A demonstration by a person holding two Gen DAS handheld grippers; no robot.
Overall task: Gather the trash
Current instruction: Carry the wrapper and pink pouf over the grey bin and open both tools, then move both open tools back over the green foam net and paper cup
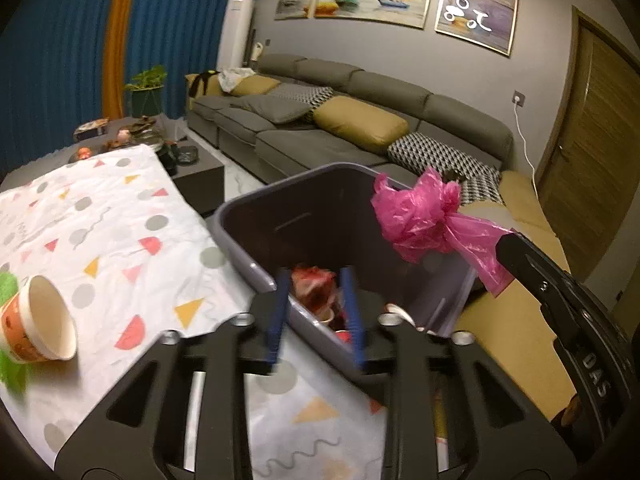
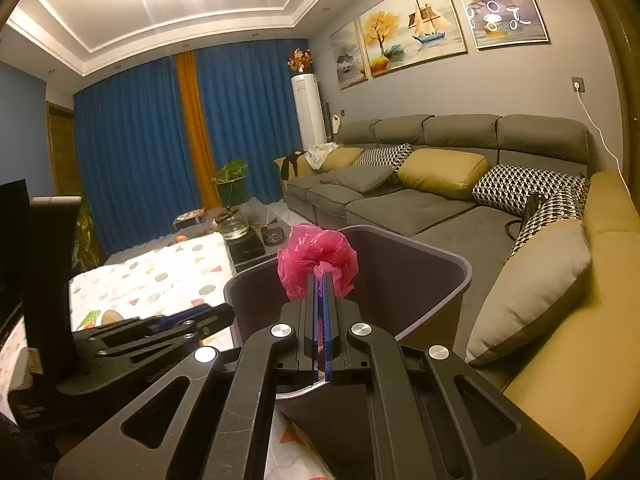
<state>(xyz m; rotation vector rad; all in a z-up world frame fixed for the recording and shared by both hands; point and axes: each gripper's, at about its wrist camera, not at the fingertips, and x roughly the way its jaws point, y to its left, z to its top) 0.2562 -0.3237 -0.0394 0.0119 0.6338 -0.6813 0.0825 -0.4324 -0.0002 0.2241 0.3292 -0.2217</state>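
The left gripper (image 1: 316, 300) hangs with parted blue fingers over the near rim of the bin (image 1: 256, 268), holding nothing (red trash lies below). The right gripper (image 2: 320, 280) pinches the pink bag (image 2: 316, 260) above the bin; it should release only once centred inside.

A grey sofa (image 2: 400, 204) with yellow cushions (image 2: 442, 172) lines the wall. Blue curtains (image 2: 136, 152) hang behind a potted plant (image 2: 231, 172). Paintings (image 2: 412, 28) hang above.
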